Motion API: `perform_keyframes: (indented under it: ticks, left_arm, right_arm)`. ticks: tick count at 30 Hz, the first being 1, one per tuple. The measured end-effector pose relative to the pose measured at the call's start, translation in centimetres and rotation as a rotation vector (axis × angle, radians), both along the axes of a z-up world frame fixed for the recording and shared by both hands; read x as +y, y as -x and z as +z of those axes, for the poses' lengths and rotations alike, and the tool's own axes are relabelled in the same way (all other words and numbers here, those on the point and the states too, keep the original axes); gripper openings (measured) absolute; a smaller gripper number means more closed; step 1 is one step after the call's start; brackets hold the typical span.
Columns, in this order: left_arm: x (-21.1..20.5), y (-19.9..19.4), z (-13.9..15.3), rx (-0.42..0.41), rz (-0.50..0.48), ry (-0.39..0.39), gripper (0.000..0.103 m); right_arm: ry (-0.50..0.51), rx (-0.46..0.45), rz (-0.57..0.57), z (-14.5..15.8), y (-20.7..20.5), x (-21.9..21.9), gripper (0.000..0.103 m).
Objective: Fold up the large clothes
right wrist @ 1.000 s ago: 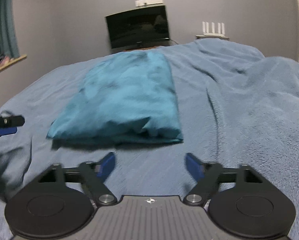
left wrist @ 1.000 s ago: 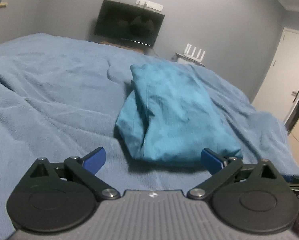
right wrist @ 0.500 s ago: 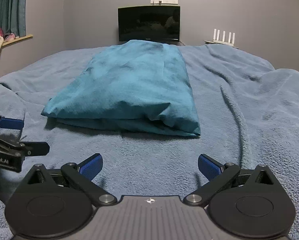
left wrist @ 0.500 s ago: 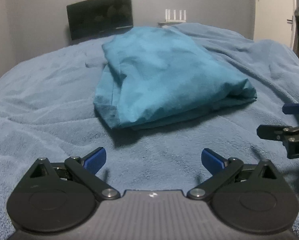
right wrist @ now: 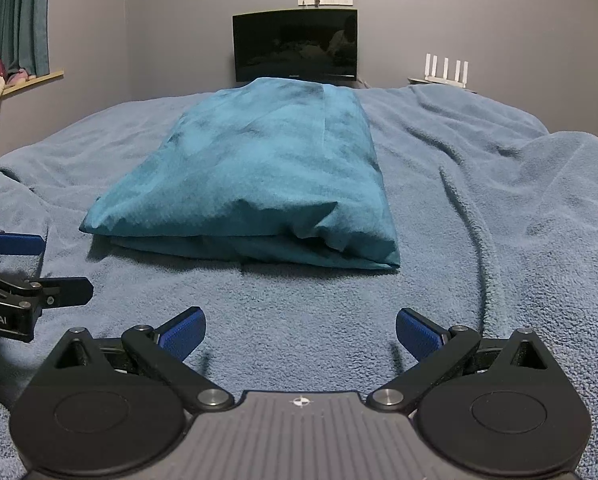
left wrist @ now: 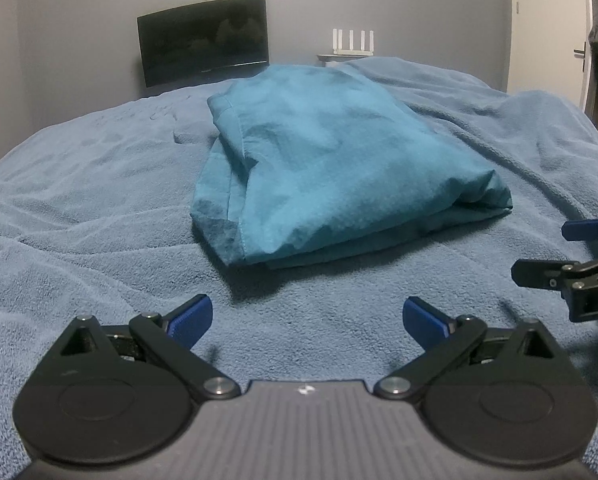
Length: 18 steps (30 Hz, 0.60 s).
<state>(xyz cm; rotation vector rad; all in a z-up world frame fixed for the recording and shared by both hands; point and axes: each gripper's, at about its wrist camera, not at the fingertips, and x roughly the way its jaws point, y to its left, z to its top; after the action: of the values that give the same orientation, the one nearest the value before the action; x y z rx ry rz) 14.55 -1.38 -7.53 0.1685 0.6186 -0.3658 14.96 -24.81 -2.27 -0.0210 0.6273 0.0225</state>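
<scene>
In the left wrist view the left gripper stands with its jaws spread wide, blue pads far apart at the lower middle of the frame and only bare blanket between them. The right gripper shows the same in its own view: jaws at full spread, nothing between the pads.

Each gripper appears in the other's picture. At the left edge of the right wrist view, the left gripper's black body carries white lettering that reads "obot.AI" (the start is cut off by the frame). At the right edge of the left wrist view, the right gripper shows a single "D" on its body, the rest out of frame.

The folded teal garment lies in the centre of both frames on the blue blanket, its near folded edge ahead of the pads and apart from them. In the left wrist view the garment's hemmed edge runs down its left side, with the near corner pointing toward the lower centre.

Open blanket lies wide to the left of the garment in the left wrist view and wide to the right in the right wrist view, creased in long ridges.

At upper centre, a dark monitor stands against the grey wall, a white router with four antennas to its right.
</scene>
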Motion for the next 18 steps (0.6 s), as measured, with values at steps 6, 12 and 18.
perform_keyframes:
  ticks: [6,12,18]
  left_arm:
    - [-0.01,0.01,-0.02,0.0,-0.001,-0.001,0.102]
    - [-0.04,0.03,-0.03,0.0,0.0,-0.001,0.102]
    - [-0.1,0.05,-0.02,0.0,0.001,-0.001,0.102]
  right_arm:
    - [0.001,0.0,0.001,0.0,-0.01,0.0,0.103]
    - [0.001,0.004,0.0,-0.06,-0.06,-0.07,0.103]
    - [0.003,0.007,0.0,-0.11,-0.03,0.11,0.103]
